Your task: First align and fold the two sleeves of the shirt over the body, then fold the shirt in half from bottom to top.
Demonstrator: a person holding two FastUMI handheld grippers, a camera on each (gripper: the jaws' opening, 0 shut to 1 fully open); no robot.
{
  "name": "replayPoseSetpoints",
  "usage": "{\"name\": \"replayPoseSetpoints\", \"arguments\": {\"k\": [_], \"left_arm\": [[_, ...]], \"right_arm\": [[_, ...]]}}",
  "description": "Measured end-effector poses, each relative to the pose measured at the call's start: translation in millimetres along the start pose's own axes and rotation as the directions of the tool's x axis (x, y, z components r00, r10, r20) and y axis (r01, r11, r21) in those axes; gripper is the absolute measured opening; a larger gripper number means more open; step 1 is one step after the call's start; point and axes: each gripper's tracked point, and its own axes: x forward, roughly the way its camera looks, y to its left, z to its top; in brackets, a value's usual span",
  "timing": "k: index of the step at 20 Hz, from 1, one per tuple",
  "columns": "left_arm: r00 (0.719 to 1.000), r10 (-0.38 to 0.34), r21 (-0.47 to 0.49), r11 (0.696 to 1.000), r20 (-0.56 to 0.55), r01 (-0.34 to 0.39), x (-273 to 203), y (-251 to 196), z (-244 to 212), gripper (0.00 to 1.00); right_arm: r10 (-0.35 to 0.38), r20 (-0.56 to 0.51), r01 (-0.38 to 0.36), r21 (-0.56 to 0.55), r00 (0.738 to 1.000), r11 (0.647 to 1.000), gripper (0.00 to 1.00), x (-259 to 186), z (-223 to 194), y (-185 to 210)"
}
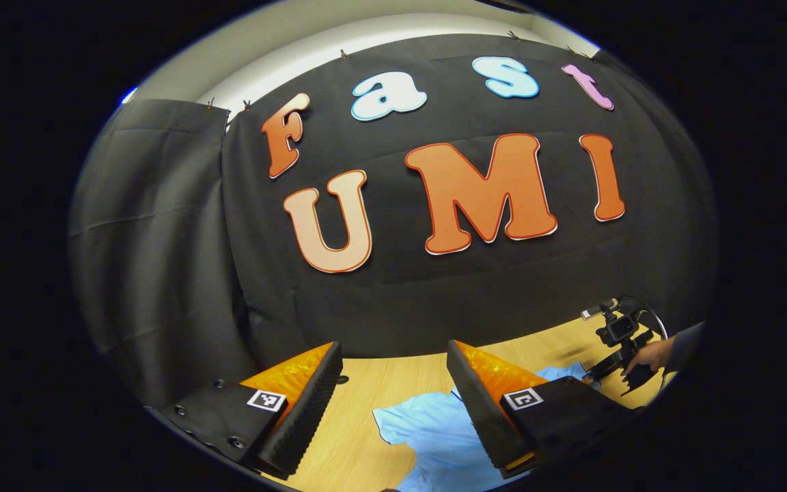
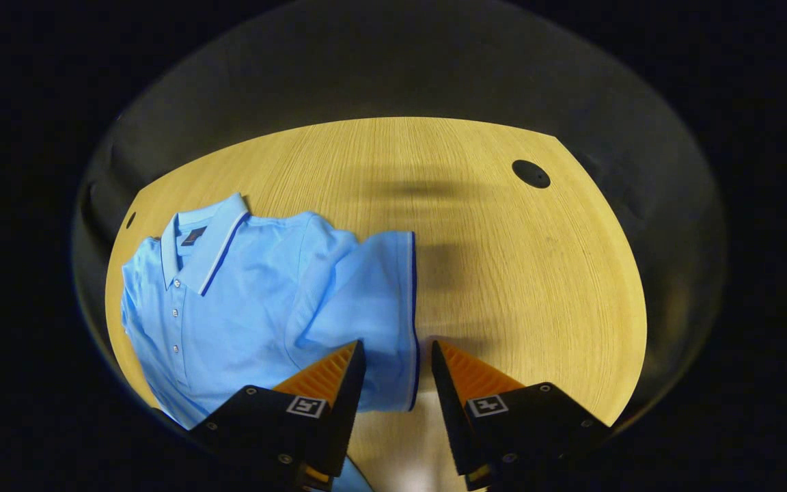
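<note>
The light blue shirt [image 2: 243, 301] lies flat on the wooden desk [image 2: 503, 273], collar away from the right claw [image 2: 397, 372]. That claw stands open above the sleeve's dark-trimmed edge [image 2: 412, 321], holding nothing. The left claw [image 1: 393, 403] is wide open over the shirt. The small dark collar label [image 2: 193, 236] is unreadable.

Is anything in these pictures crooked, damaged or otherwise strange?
Nothing looks damaged. The blue shirt lies skewed on the table, collar toward the far left corner, and its sleeve near the open right gripper is bunched at the shoulder, not flat.
</note>
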Motion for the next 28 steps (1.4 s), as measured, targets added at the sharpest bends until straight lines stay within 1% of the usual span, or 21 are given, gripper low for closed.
{"name": "replayPoseSetpoints", "arguments": {"k": [2, 3, 4, 5, 7, 9, 12, 15, 16, 18, 19, 20, 21, 22, 24, 25, 26, 27, 28], "left_arm": [[1.000, -0.004, -0.005, 1.000, -0.013, 0.004, 1.1, -4.9, -1.5, 1.00], [1.000, 0.002, -0.006, 1.000, -0.015, -0.002, 1.0, -5.4, -1.6, 1.00], [1.000, 0.016, -0.007, 1.000, -0.017, -0.016, -0.3, -3.5, -0.2, 1.00], [1.000, 0.026, -0.009, 1.000, -0.015, -0.026, -1.0, -1.5, 1.7, 1.00], [0.999, 0.036, -0.002, 0.999, -0.017, -0.036, -4.4, -3.2, 3.4, 1.00], [0.999, 0.049, 0.001, 0.999, -0.025, -0.049, -6.5, -1.1, 0.9, 1.00], [0.996, 0.076, -0.004, 0.997, -0.037, -0.076, -11.0, 4.6, -2.3, 1.00], [0.994, 0.097, -0.014, 0.995, -0.045, -0.098, -13.7, 10.6, -6.4, 1.00], [0.994, 0.103, -0.014, 0.995, -0.043, -0.104, -15.5, 11.5, -6.2, 1.00], [0.993, 0.109, -0.010, 0.994, -0.047, -0.109, -17.1, 12.4, -6.4, 1.00], [0.992, 0.110, -0.007, 0.994, -0.056, -0.110, -17.3, 11.4, -11.2, 1.00], [0.992, 0.108, -0.004, 0.994, -0.064, -0.108, -17.7, 10.0, -13.7, 1.00], [0.992, 0.110, 0.000, 0.994, -0.069, -0.110, -18.8, 8.0, -17.1, 1.00], [0.991, 0.112, 0.002, 0.994, -0.075, -0.112, -19.3, 7.8, -18.2, 0.99], [0.990, 0.115, 0.001, 0.993, -0.080, -0.116, -18.9, 5.9, -19.1, 1.00], [0.990, 0.117, 0.006, 0.993, -0.080, -0.117, -17.2, 5.3, -18.5, 1.00], [0.990, 0.118, 0.010, 0.993, -0.079, -0.117, -15.2, 3.8, -17.6, 1.00], [0.990, 0.116, 0.013, 0.993, -0.081, -0.115, -14.7, 0.7, -18.4, 1.00], [0.990, 0.114, 0.016, 0.993, -0.080, -0.114, -13.2, -1.0, -18.4, 1.00]], "right_arm": [[0.004, 0.008, -0.004, 0.034, 1.000, 0.999, 0.37, 1.4, 2.6, 0.2], [0.014, 0.005, -0.014, 0.063, 1.000, 0.998, 0.20, 2.6, 4.3, 2.3], [0.072, 0.014, -0.073, 0.077, 0.997, 0.994, 0.16, 0.1, 6.9, 12.0], [0.102, 0.012, -0.103, 0.098, 0.995, 0.990, 0.10, 0.0, 8.9, 17.4], [0.130, 0.048, -0.135, 0.120, 0.990, 0.984, 0.03, -5.3, 19.1, 23.8], [0.148, 0.118, -0.160, 0.099, 0.982, 0.982, 0.02, -16.1, 34.9, 33.1], [0.188, 0.195, -0.193, 0.008, 0.963, 0.981, 0.01, -34.4, 56.0, 55.8], [0.132, 0.193, -0.120, -0.077, 0.972, 0.990, 0.01, -31.9, 56.3, 52.7], [0.098, 0.178, -0.084, -0.086, 0.979, 0.993, 0.01, -27.0, 53.1, 44.7], [0.054, 0.129, -0.041, -0.106, 0.990, 0.993, 0.03, -17.2, 41.7, 27.5], [0.040, 0.110, -0.028, -0.106, 0.993, 0.994, 0.20, -11.8, 37.7, 21.1], [0.036, 0.096, -0.027, -0.099, 0.995, 0.995, 0.28, -7.4, 36.7, 17.2], [0.038, 0.089, -0.031, -0.086, 0.995, 0.996, 0.44, -4.6, 35.5, 14.4], [0.043, 0.071, -0.038, -0.072, 0.997, 0.997, 0.54, 0.1, 33.2, 13.8], [0.057, 0.007, -0.057, -0.062, 0.998, 0.996, 0.63, 4.5, 19.6, 16.4], [0.051, 0.042, -0.048, -0.074, 0.998, 0.996, 0.58, 12.3, 27.9, 13.9], [0.050, 0.038, -0.046, -0.087, 0.998, 0.995, 0.55, 7.8, 24.9, 14.2], [0.058, 0.045, -0.054, -0.086, 0.997, 0.995, 0.37, 8.7, 26.5, 17.2], [0.063, 0.043, -0.060, -0.071, 0.997, 0.996, 0.23, 6.0, 26.8, 17.1]]}}
